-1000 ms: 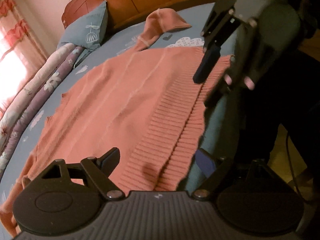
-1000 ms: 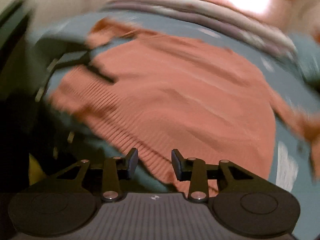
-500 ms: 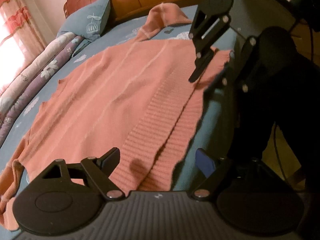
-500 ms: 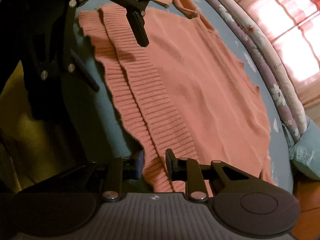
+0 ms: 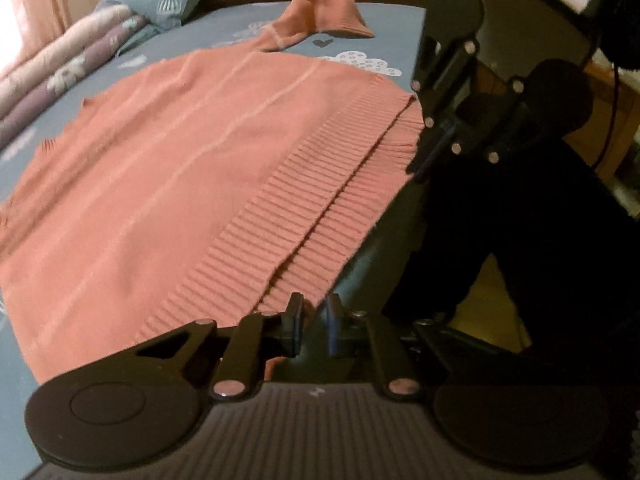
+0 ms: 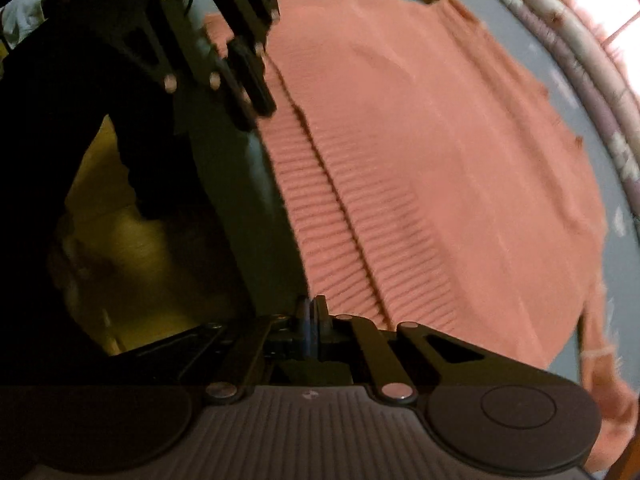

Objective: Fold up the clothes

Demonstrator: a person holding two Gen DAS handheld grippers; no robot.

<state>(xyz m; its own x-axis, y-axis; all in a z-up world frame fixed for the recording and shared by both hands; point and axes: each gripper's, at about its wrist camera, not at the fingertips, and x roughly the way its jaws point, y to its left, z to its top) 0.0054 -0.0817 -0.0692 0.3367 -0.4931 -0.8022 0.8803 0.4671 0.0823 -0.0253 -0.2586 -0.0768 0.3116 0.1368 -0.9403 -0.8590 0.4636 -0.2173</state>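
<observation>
Both jaw pairs have just closed: left gripper (image 5: 313,322) and right gripper (image 6: 313,316) each pinching the pink sweater's (image 5: 168,184) ribbed hem (image 5: 304,216) corners on the bed (image 5: 384,36), seemingly ready to lift and fold.

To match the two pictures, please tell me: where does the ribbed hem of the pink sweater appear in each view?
Left wrist view: the ribbed hem runs from lower centre up to the right.
Right wrist view: the ribbed hem runs from bottom centre up to the upper left.
Shared landmark: the rolled floral quilt beyond the sweater.
</observation>
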